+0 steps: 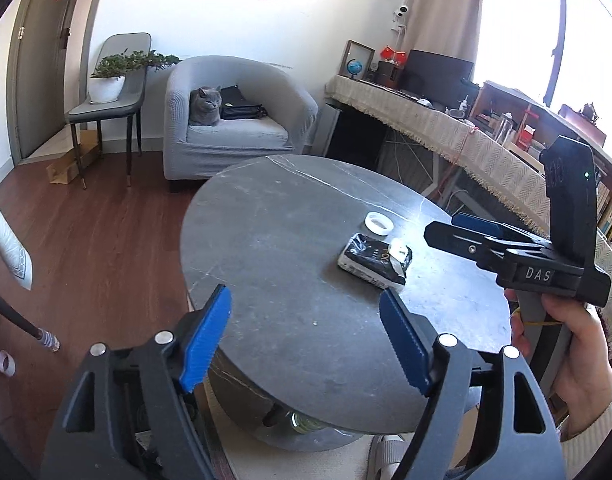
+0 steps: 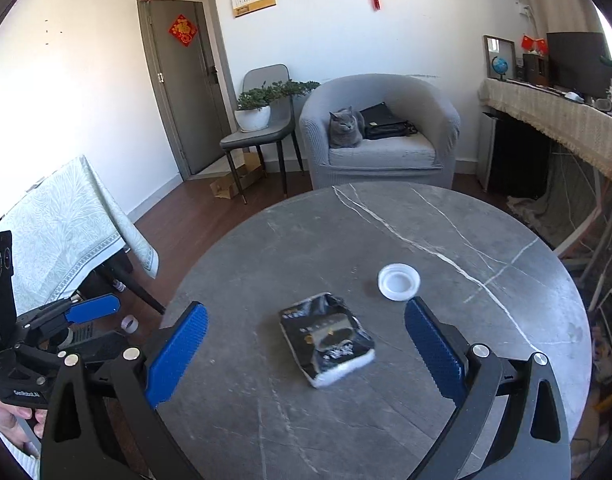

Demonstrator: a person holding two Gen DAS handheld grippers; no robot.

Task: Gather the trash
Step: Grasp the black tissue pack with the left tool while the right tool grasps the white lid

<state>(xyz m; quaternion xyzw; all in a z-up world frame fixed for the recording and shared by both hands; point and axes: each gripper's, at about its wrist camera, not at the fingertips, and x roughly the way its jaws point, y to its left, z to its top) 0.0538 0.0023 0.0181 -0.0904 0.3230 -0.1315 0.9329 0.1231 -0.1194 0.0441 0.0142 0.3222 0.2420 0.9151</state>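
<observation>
On the round grey counter [image 2: 386, 420], going left to right, the left tongs [image 1: 306, 340] are standing wide with nothing between the pads, hanging over the near edge. Midway across, the crumpled black packet [image 2: 328, 338] is lying flat, its long axis running from far-left to near-right, white end nearest the right camera. Just beyond it a white lid [image 2: 398, 281] is sitting apart. The right tongs [image 2: 306, 354] are gaping wide, framing the packet without touching it.

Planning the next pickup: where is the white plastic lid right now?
The white plastic lid lies on the round grey table, just beyond and right of the black wrapper in the right wrist view, apart from it.
</observation>
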